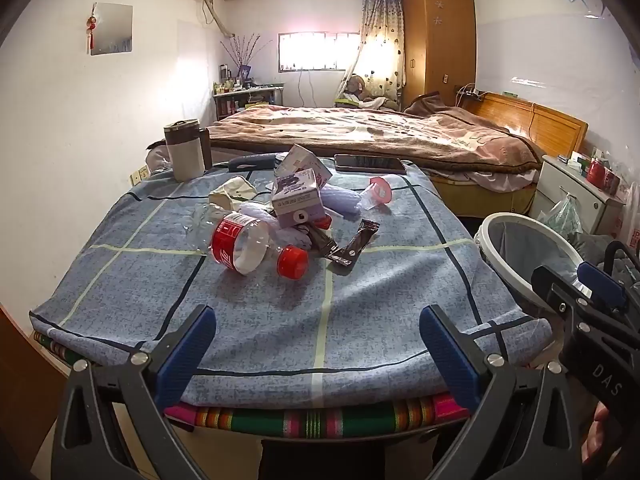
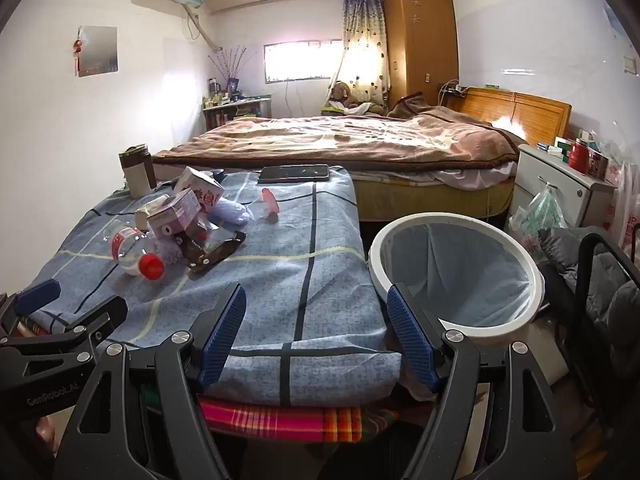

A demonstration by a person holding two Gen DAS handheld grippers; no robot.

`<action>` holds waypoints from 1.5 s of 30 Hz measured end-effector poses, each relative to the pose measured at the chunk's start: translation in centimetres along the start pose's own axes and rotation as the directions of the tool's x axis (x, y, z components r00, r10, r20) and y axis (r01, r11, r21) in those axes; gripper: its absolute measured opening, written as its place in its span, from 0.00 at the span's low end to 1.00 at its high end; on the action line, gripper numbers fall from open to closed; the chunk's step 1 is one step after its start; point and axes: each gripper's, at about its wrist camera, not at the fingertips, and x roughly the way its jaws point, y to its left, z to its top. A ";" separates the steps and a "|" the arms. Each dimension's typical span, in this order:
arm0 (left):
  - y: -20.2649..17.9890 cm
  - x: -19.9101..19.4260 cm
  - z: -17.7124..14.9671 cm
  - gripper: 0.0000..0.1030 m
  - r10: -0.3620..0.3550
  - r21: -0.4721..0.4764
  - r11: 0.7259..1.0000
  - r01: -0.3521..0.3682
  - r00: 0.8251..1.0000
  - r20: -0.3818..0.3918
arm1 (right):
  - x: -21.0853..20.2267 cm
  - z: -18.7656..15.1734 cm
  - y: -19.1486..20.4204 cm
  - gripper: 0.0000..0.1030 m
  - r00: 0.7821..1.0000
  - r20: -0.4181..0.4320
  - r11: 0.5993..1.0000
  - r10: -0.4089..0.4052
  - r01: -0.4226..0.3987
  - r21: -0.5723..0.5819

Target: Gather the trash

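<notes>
- A white bin (image 2: 456, 276) with a grey liner is seen beside the tabletop's (image 2: 280, 280) right edge, at about 3 o'clock from the trash pile; nothing can be made out inside it.
- The trash is heaped on the tabletop's blue checked cloth, toward 11 o'clock in the right wrist view: a clear bottle (image 1: 248, 246) with a red cap lying on its side, purple cartons (image 1: 298, 198), dark sachets (image 1: 354, 246) and crumpled paper (image 1: 234, 192).
- A pink-lidded cup (image 1: 378, 192) lies tipped over at 1 o'clock from the pile.
- A mug (image 1: 186, 152) and a phone (image 1: 370, 163) are set at the far edge.
- The left claw (image 1: 316, 344) is spread wide over the near edge, nothing held.
- The right claw (image 2: 316, 334) is spread too, empty, between tabletop and bin.
</notes>
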 end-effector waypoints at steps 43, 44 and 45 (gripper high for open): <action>0.5 -0.2 -0.2 1.00 0.014 -0.002 1.000 -0.014 1.000 0.000 | -0.3 0.1 0.1 0.72 1.000 0.008 1.000 0.000 0.000 0.001; 0.4 -0.1 -0.1 1.00 0.014 -0.002 1.000 -0.014 1.000 0.000 | -0.3 0.1 0.0 0.72 1.000 0.007 1.000 0.000 0.000 0.001; 0.5 -0.2 -0.2 1.00 0.014 -0.002 1.000 -0.014 1.000 -0.001 | -0.3 0.1 0.1 0.72 1.000 0.007 1.000 -0.001 0.001 0.002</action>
